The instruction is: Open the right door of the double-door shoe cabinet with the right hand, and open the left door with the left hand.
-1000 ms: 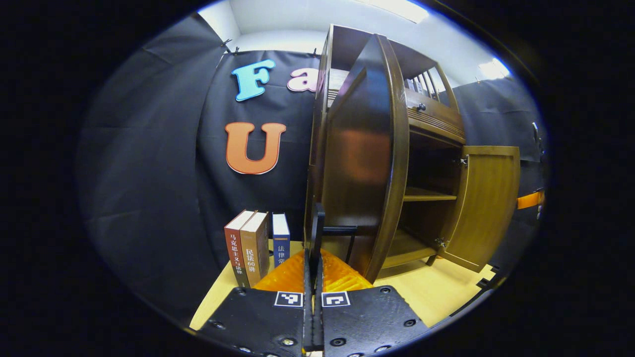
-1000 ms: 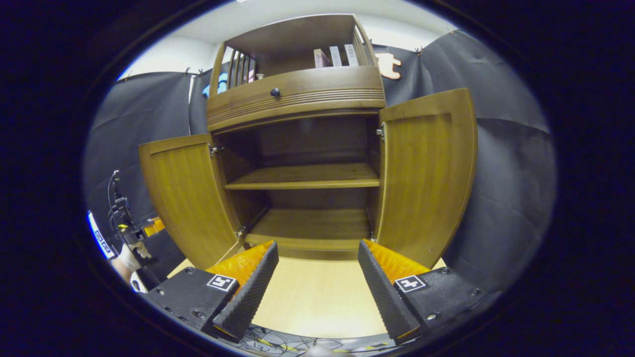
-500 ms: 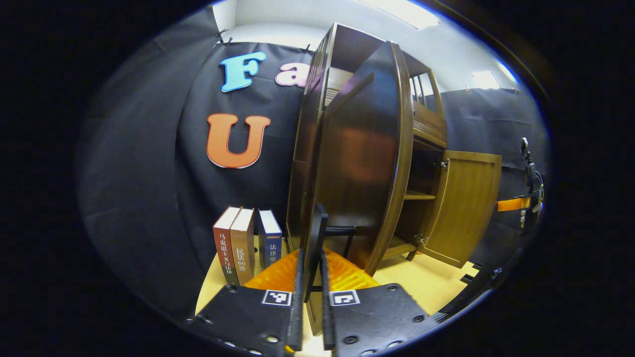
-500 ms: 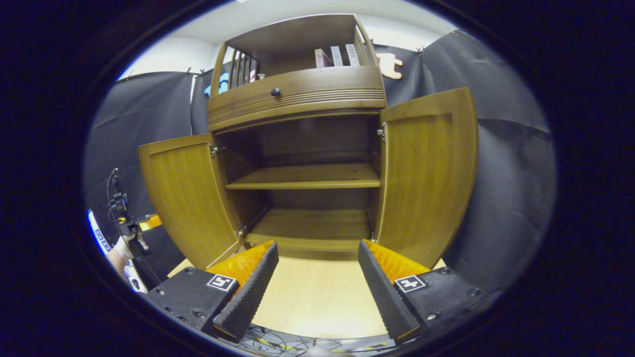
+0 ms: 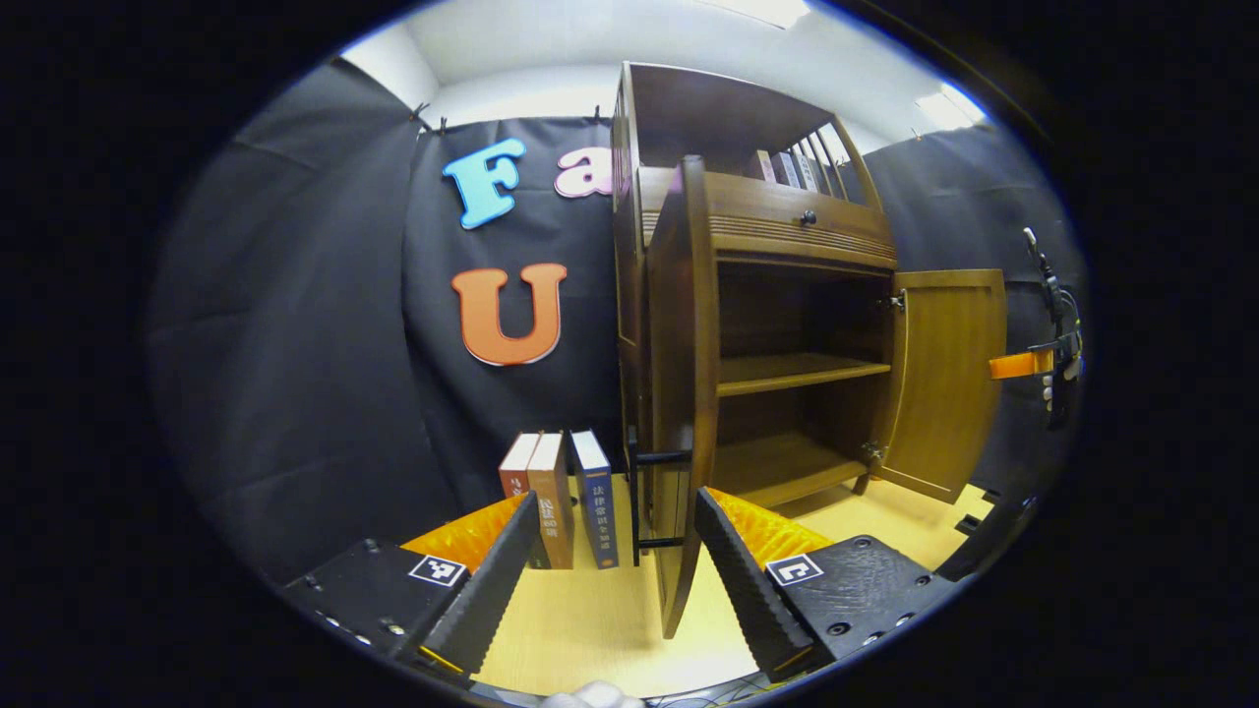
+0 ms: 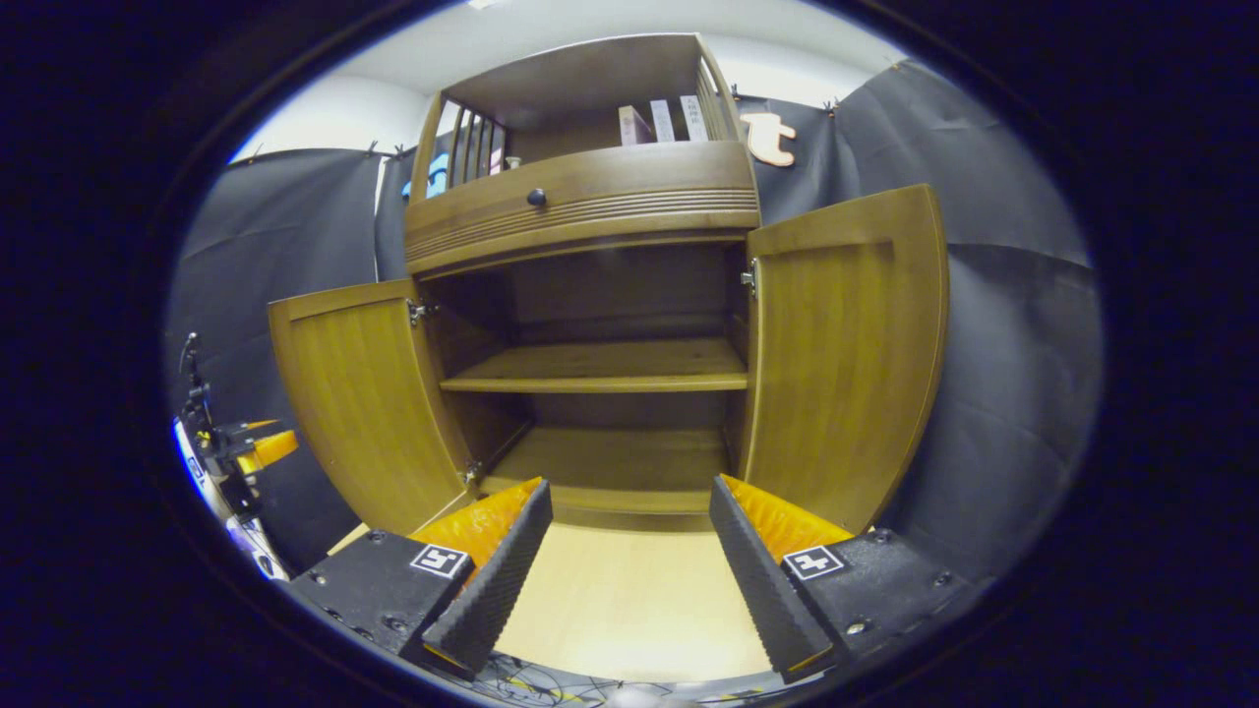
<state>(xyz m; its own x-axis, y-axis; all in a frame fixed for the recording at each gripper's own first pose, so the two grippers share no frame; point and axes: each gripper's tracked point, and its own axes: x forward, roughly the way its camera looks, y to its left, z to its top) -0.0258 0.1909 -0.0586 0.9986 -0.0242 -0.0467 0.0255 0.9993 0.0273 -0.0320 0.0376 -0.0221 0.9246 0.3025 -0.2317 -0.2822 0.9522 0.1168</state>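
Shoe cabinet (image 6: pixel 590 295): left door (image 6: pixel 359 393) & right door (image 6: pixel 846 344) swung wide; left gripper (image 5: pixel 610 551), right gripper (image 6: pixel 629 551) both agape, empty

Three upright hardcover books (image 5: pixel 559 497) in a row on the pale wooden desk (image 5: pixel 590 629), near its far edge, backed by black cloth.

Black cloth wall (image 5: pixel 295 344) encloses the booth on all visible sides. White ceiling (image 5: pixel 551 39) above, with a lit panel (image 5: pixel 944 108). Light wood floor (image 6: pixel 629 600). Three books (image 5: pixel 561 497) stand upright against the cloth.
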